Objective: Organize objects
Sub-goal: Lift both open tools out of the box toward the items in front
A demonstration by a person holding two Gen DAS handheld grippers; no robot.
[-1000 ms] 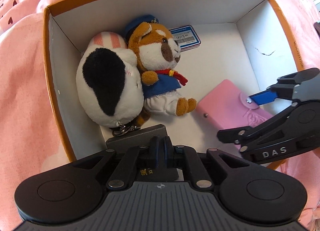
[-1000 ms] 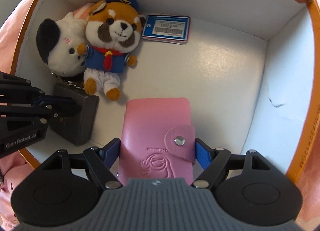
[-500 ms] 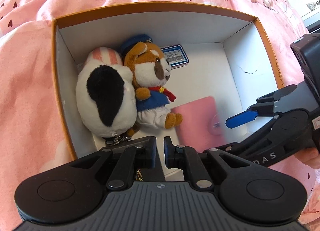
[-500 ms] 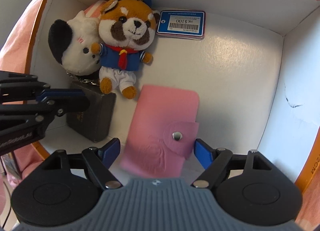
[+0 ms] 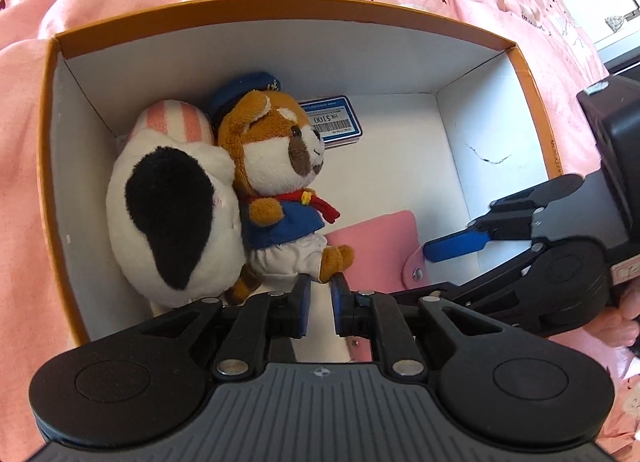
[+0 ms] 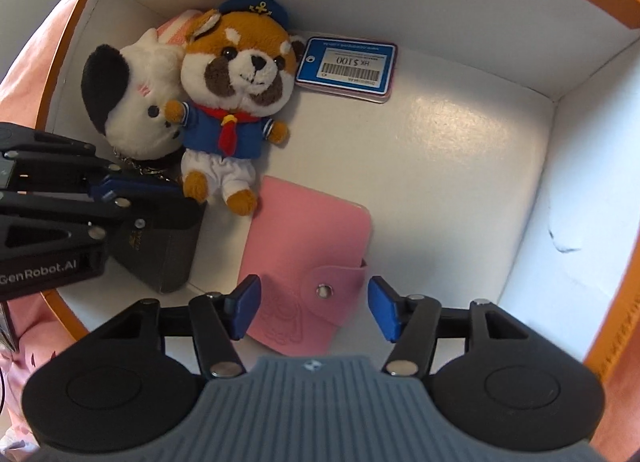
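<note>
Two plush toys, a red panda (image 6: 236,101) and a white one (image 6: 136,101), lie in the orange box (image 6: 616,282) with a blue card (image 6: 347,63). Only the right wrist view shows the dark case (image 6: 164,250) beside the pink wallet (image 6: 308,246), with nothing gripping either. The right gripper (image 6: 314,312) is spread wide above the wallet; the left gripper (image 5: 319,304) has a narrow gap and holds nothing.

Both black tools (image 5: 319,312) (image 6: 313,308) carry blue pads, silver screws, ribbed grey housings.
</note>
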